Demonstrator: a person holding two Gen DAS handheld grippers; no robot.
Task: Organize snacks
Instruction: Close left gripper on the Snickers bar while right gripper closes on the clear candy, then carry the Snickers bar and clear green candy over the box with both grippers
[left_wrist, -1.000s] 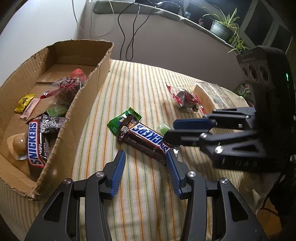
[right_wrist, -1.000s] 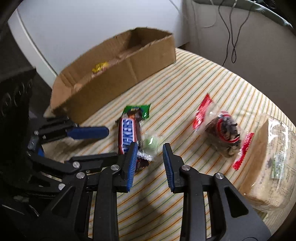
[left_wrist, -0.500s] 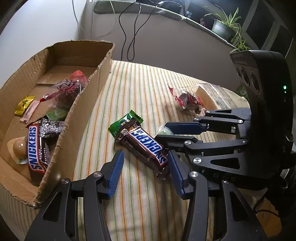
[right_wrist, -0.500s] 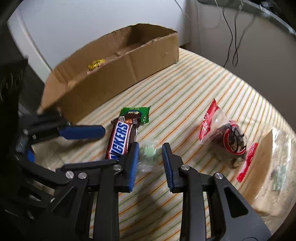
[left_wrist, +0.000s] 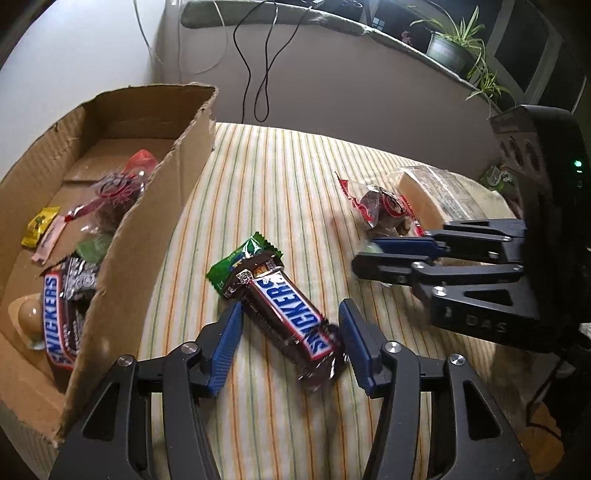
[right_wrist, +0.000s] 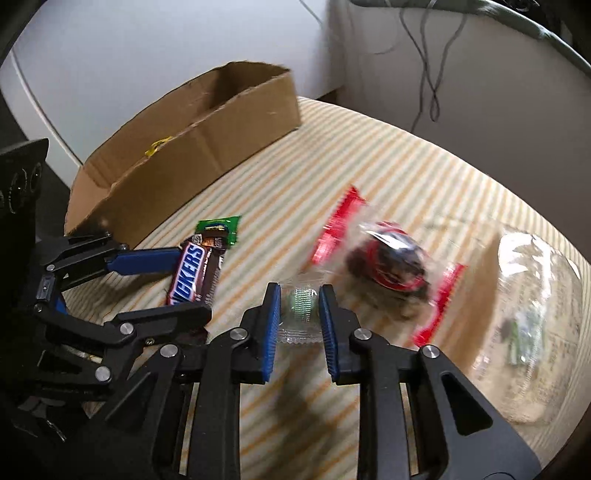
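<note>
**A:** ok so what's closest to the cameras?

**B:** left gripper (left_wrist: 290, 334), jaws spread wide, one on each side of a Snickers bar (left_wrist: 286, 314) lying flat on the striped cloth (left_wrist: 277, 177). Can't tell if the pads actually touch the wrapper, looks like there's slack on both sides. The bar's far end sits on top of a green packet (left_wrist: 236, 264).

**A:** and the other one?

**B:** right gripper (right_wrist: 298, 308) has its jaws pulled in close around a small clear candy (right_wrist: 303, 304) with green inside. Looks pinched, though that view is blurry.

**A:** further out?

**B:** just past the candy there's a red-and-clear packet (right_wrist: 384, 258) with something dark in it, and to its right a big clear bag (right_wrist: 535, 321) with a pale block inside. Both on the cloth.

**A:** where's the box?

**B:** cardboard box (left_wrist: 166, 181) on the left, running near to far. It's already got another Snickers (left_wrist: 55, 317), a yellow packet (left_wrist: 38, 225) and a few more wrappers in it.
</note>
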